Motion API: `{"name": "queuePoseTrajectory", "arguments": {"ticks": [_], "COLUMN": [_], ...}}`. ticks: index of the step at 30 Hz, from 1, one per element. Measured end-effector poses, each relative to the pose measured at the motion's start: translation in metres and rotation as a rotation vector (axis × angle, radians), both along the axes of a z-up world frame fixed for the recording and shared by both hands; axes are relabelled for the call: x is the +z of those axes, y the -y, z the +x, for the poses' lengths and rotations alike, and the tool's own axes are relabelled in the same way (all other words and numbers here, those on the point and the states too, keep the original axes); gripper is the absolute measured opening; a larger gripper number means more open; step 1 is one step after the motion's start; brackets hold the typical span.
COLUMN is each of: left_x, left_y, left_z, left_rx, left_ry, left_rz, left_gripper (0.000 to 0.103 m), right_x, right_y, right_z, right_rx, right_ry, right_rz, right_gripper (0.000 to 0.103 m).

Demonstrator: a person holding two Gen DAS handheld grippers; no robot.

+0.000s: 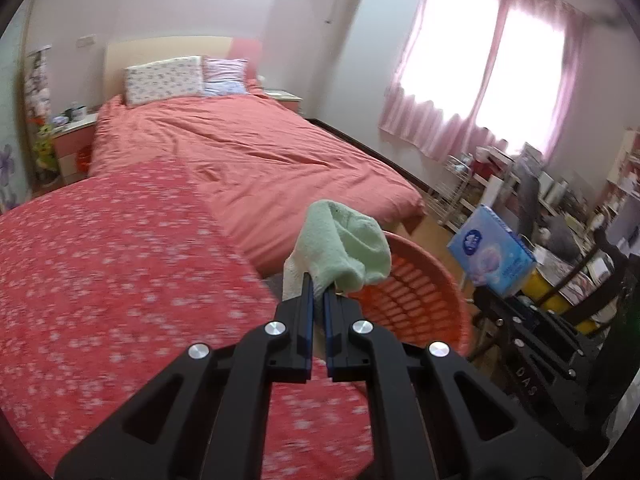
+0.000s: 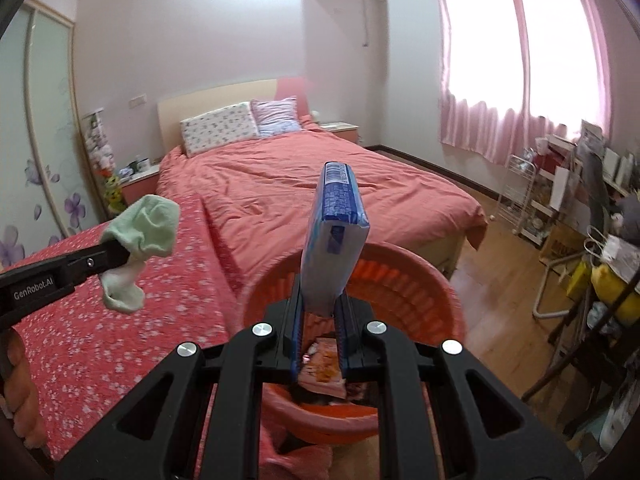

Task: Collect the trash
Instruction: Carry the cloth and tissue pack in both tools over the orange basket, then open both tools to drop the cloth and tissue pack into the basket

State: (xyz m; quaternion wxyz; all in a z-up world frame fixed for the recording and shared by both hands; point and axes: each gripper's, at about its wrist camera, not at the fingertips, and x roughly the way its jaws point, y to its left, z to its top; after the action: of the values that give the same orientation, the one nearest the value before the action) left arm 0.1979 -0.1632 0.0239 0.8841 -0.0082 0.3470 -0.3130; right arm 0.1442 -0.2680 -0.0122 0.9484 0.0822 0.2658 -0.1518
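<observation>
The right wrist view shows a bedroom with a bed under a coral cover at 12 o'clock, pink curtains at 2 o'clock and a wooden floor at 3 o'clock. Just below the right gripper, whose fingers pinch an upright blue tissue pack, stands an orange basket holding wrappers. At 9 o'clock the left gripper is pressed together on a pale green sock over the flowered red cloth.

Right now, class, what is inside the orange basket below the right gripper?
Inside the orange basket, printed wrappers lie at the bottom. The blue tissue pack and the right gripper cover the rest of the floor, so anything else there stays hidden.
</observation>
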Motion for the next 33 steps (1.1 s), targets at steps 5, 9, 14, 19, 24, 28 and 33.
{"name": "queuePoseTrajectory", "arguments": {"ticks": [5,9,14,19,24,28,33], "left_x": [-0.01,-0.021,-0.036,-0.05,-0.067,-0.073,-0.063], "left_y": [0.041,0.068,0.093,0.106,0.104,0.092,0.061], "left_z": [-0.001,-0.007,-0.003,0.007,0.023,0.031,0.032], "left_rx": [-0.065,-0.101,-0.124,-0.112,-0.076,-0.034,0.02], "left_ry": [-0.036,-0.054,-0.083,-0.12,-0.172,-0.172,-0.13], "left_rz": [-0.016,-0.009,0.002,0.021,0.029,0.061,0.068], "left_gripper": [0.005,0.005,0.005,0.009,0.035,0.038,0.045], "right_x": [-0.007,-0.013,-0.017,-0.022,-0.03,-0.034,-0.024], "right_y": [0.021,0.035,0.047,0.056,0.066,0.067,0.059], "right_z": [-0.003,-0.007,-0.007,-0.004,0.009,0.011,-0.006], "right_rx": [-0.028,-0.042,-0.051,-0.052,-0.042,-0.044,-0.055], "right_ry": [-0.005,-0.002,0.004,0.006,-0.015,-0.039,-0.013], "right_rz": [0.037,0.053,0.079,0.101,0.141,0.154,0.117], "right_gripper": [0.014,0.014,0.014,0.014,0.019,0.029,0.05]}}
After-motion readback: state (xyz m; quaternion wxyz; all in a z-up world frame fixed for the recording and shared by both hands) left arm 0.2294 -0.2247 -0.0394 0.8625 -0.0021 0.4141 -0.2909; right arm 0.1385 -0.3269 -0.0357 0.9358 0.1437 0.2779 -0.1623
